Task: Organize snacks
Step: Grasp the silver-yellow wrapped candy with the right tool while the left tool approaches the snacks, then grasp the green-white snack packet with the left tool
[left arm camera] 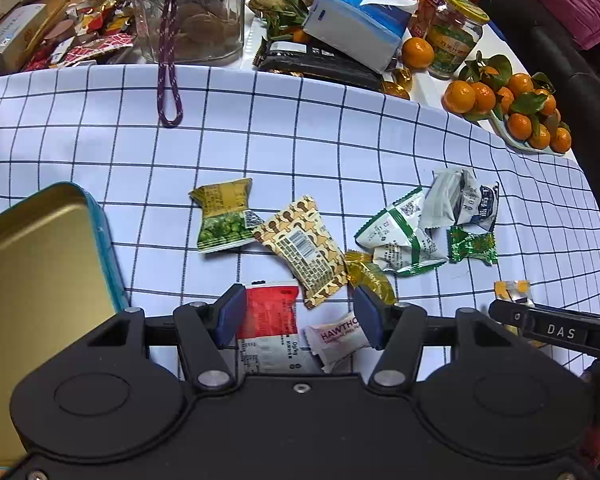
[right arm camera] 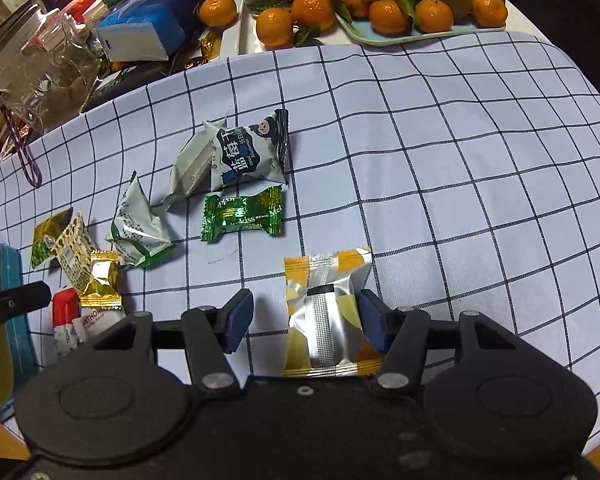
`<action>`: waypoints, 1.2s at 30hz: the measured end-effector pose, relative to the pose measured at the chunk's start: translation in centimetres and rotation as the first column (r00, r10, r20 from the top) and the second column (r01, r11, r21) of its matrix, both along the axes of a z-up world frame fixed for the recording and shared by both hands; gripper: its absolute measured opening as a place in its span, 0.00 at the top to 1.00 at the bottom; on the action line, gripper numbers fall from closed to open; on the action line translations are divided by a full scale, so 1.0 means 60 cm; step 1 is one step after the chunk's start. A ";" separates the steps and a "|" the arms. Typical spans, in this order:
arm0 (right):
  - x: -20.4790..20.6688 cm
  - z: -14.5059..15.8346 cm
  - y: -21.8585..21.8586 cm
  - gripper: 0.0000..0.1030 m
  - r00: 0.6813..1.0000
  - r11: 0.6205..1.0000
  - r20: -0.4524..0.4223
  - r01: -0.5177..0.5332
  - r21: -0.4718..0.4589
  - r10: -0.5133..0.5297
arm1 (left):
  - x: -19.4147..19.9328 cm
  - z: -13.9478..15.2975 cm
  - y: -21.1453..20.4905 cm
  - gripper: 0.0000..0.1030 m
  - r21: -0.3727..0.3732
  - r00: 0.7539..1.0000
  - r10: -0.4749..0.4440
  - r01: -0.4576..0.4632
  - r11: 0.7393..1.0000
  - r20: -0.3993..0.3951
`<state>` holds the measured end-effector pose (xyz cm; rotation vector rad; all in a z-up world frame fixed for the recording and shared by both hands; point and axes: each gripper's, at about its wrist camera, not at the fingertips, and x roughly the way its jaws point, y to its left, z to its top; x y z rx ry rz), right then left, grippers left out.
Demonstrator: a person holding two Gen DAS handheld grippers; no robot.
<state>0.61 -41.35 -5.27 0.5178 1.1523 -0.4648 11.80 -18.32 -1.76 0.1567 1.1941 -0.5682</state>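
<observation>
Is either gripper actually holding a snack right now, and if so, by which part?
Neither. The right gripper is open around the silver-and-yellow packet, pads not clamped. The left gripper is open over the red packet and hawthorn candy.

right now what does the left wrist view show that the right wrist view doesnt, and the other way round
Only the left wrist view: the left gripper open over the red packet and the hawthorn packet, and the tin's gold inside in full.

Only the right wrist view: the right gripper open around the silver and yellow packet, lying close beside one pad, and the tray's full load of tangerines.

Both: the checked cloth, the green candy, the tissue pack.
</observation>
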 end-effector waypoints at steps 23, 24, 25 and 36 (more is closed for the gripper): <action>-0.028 0.034 -0.038 0.64 0.995 0.994 0.024 0.093 0.053 -0.095 | -0.008 -0.012 -0.147 0.40 -0.066 1.000 -0.005 0.004 0.998 -0.010; -0.029 0.033 -0.039 0.64 0.995 0.994 0.024 0.095 0.061 -0.096 | -0.007 -0.016 -0.151 0.40 -0.060 1.000 -0.003 0.002 0.998 -0.014; -0.030 0.032 -0.040 0.64 0.995 0.993 0.024 0.097 0.065 -0.099 | -0.006 -0.020 -0.154 0.40 -0.054 1.000 -0.001 0.000 0.999 -0.019; -0.045 0.042 -0.047 0.64 0.992 0.988 0.054 0.111 0.108 -0.118 | -0.008 -0.044 -0.174 0.40 0.004 1.000 0.021 -0.021 1.000 0.013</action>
